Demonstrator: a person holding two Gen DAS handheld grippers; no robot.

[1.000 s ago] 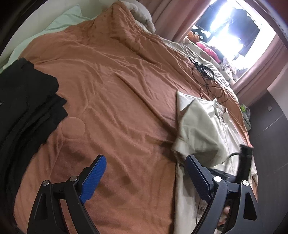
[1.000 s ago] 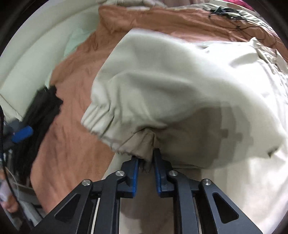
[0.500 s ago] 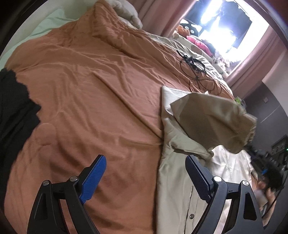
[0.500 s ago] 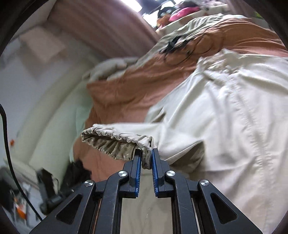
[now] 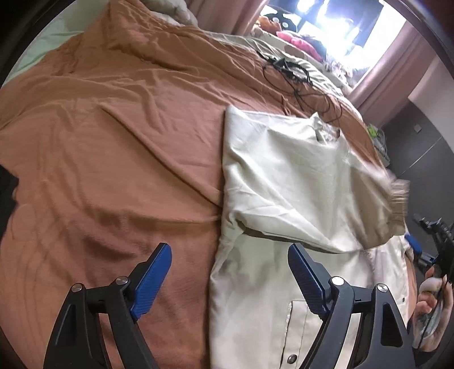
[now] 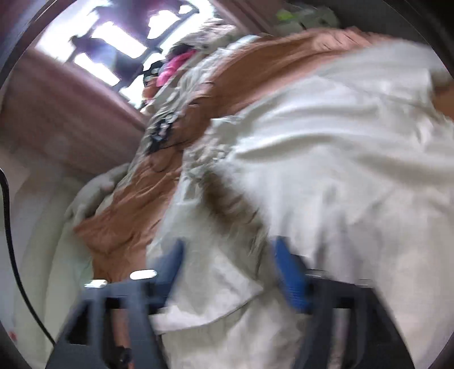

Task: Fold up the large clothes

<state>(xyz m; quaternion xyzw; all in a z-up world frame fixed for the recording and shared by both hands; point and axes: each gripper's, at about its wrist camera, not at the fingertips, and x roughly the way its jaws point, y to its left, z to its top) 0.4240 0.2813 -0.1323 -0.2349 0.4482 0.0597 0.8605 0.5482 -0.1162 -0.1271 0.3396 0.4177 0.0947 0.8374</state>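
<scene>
**Sleeve released across the jacket, fold only begun**

The blue pads (image 6: 289,281) of the right gripper (image 6: 229,272) are seen spreading, their jaws opening, with the gathered cuff (image 6: 229,204) of the sleeve lying loose just ahead of them and not pinched. The picture there is blurred. The left gripper (image 5: 227,272) is carried wide, its jaws closing slightly with nothing between them; 1 finger hangs over the bedspread, the other over the garment's lower front.

The cream jacket (image 5: 283,176) is spread flat on the right part of the bed, snap buttons showing near the hem. 1 sleeve (image 5: 326,198) is laid across the chest, its elastic cuff reaching the far edge. That is judged to be the 1st fold; the other sleeve is not clearly seen, and the body folds appear to be left.

The surface is a rumpled rust-brown bedspread (image 5: 113,136). A tangle of black cable (image 5: 295,73) lies beyond the collar, and pink curtains (image 5: 377,65) frame a bright window (image 5: 340,25).
</scene>
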